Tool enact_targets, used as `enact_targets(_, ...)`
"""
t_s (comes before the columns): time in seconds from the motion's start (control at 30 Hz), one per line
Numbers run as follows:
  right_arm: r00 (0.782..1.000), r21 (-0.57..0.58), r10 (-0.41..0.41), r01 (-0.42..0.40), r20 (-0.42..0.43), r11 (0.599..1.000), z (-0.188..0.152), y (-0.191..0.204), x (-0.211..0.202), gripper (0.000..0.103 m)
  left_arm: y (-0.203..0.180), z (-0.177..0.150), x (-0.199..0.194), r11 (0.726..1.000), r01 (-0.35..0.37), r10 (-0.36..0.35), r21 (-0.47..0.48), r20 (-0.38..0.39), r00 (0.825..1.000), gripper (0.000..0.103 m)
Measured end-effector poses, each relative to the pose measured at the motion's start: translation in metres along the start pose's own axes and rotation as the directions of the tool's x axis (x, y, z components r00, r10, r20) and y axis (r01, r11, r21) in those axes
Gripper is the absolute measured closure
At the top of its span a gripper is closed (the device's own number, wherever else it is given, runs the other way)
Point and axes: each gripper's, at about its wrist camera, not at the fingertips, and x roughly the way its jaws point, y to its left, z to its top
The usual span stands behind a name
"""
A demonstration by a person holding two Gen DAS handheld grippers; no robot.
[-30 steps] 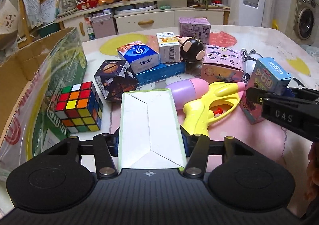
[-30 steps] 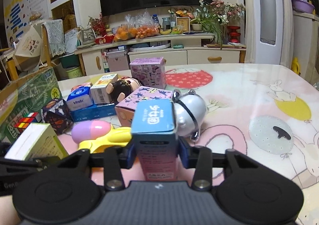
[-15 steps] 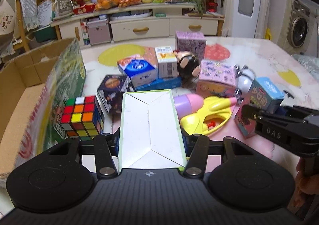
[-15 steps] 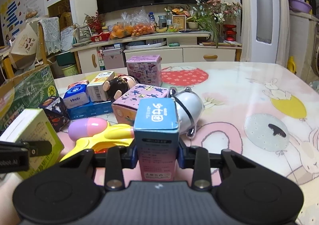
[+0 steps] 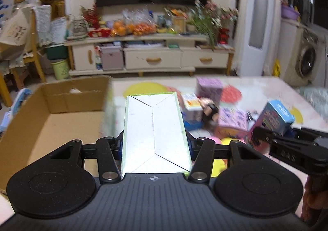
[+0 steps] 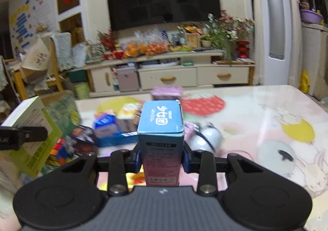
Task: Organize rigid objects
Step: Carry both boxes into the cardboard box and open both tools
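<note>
Left wrist view: my left claw (image 5: pixel 155 146) pinching a white-faced carton (image 5: pixel 154 134), right claw (image 6: pixel 161 159) pinching a blue-topped box (image 6: pixel 161 128), both lifted off the bench (image 6: pixel 256 112); next, I judge, lowering into the cardboard box (image 5: pixel 51 120) at its left edge.

Matte black all over on the left gripper (image 5: pixel 155 145): a ribbed, dark grey deck nearest the lens, a small white star-like mark at its front edge. Two round black discs flank it, each with a raised circle. Slim black link bars run forward, pinned by silver screws, and blue pads line the insides of the fingers. The right gripper (image 6: pixel 162 159) is built the same, white mark and all. From the left camera, its black side shows faint embossed letters. A sliver of reddish skin, the hand (image 5: pixel 311 200), shows beneath it.
</note>
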Motion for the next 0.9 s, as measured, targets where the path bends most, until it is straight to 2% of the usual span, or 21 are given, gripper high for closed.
enact_targets(0.1,0.998,-0.013,0.054,-0.054,0.018,0.998,0.01,0.018,-0.005,0.068,0.021,0.006,-0.005,0.998,-0.031,0.033,-0.045,0.031,0.999,0.039)
enact_targets(0.2,0.989,0.0,0.145,-0.145,0.026,0.989,0.022,0.038,-0.007,0.068,0.042,0.009,-0.003,0.993,-0.068,0.072,-0.098,0.036,0.997,0.039)
enact_targets(0.4,0.948,0.002,0.316,-0.316,0.019,0.949,0.043,0.089,0.003,0.068,0.083,0.01,0.009,0.972,-0.147,0.151,-0.181,0.006,0.989,0.039)
enact_targets(0.53,0.91,0.004,0.415,-0.415,0.008,0.91,0.046,0.124,0.013,0.068,0.104,0.007,0.022,0.956,-0.193,0.19,-0.222,-0.034,0.981,0.039)
enact_targets(0.7,0.875,-0.013,0.484,-0.484,-0.017,0.875,0.038,0.158,0.019,0.068,0.134,0.009,0.037,0.931,-0.23,0.217,-0.285,-0.078,0.973,0.039)
enact_targets(0.9,0.852,-0.005,0.521,-0.522,-0.05,0.853,0.031,0.178,0.025,0.068,0.151,0.006,0.034,0.911,-0.247,0.226,-0.33,-0.102,0.969,0.039)
